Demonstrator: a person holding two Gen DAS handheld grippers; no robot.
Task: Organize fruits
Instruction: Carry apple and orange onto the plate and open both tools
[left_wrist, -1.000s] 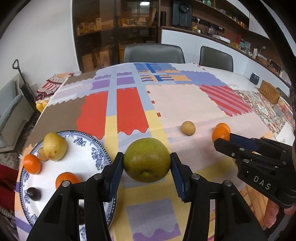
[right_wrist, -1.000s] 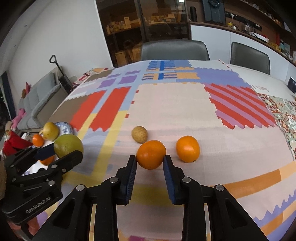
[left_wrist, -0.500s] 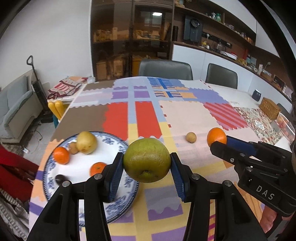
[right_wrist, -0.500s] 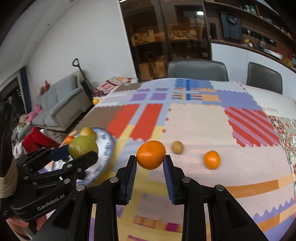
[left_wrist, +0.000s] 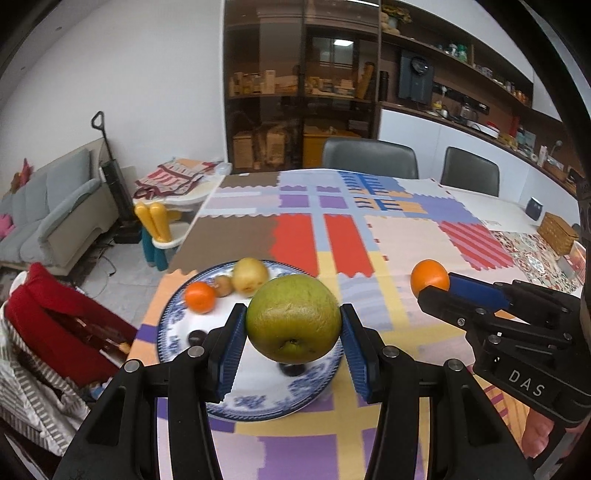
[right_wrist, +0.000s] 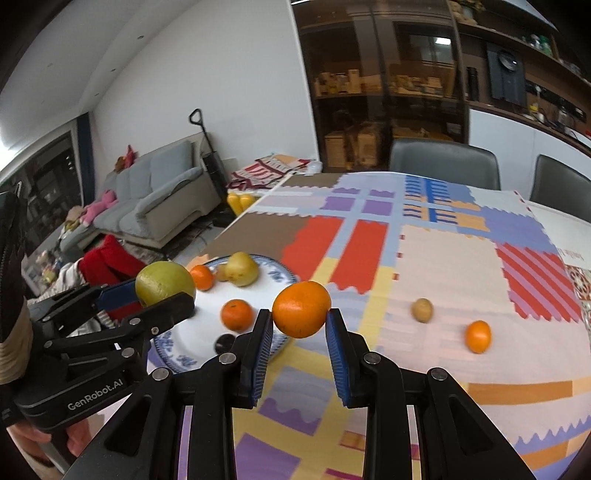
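Note:
My left gripper is shut on a large green pear, held in the air over the blue-patterned white plate. My right gripper is shut on an orange, hanging just right of the plate. On the plate lie a yellow pear, a small brown fruit, an orange and dark plums. The right wrist view shows a second orange on the plate. A brown kiwi and another orange rest on the cloth further right.
The table wears a patchwork cloth; its left edge runs close to the plate. Two grey chairs stand at the far side. A wicker box sits at the right. A red garment and a sofa lie off to the left.
Both grippers rose and swung left with their fruit. The plate has come from the left side to under the green pear, and the loose kiwi and orange have slid off to the right.

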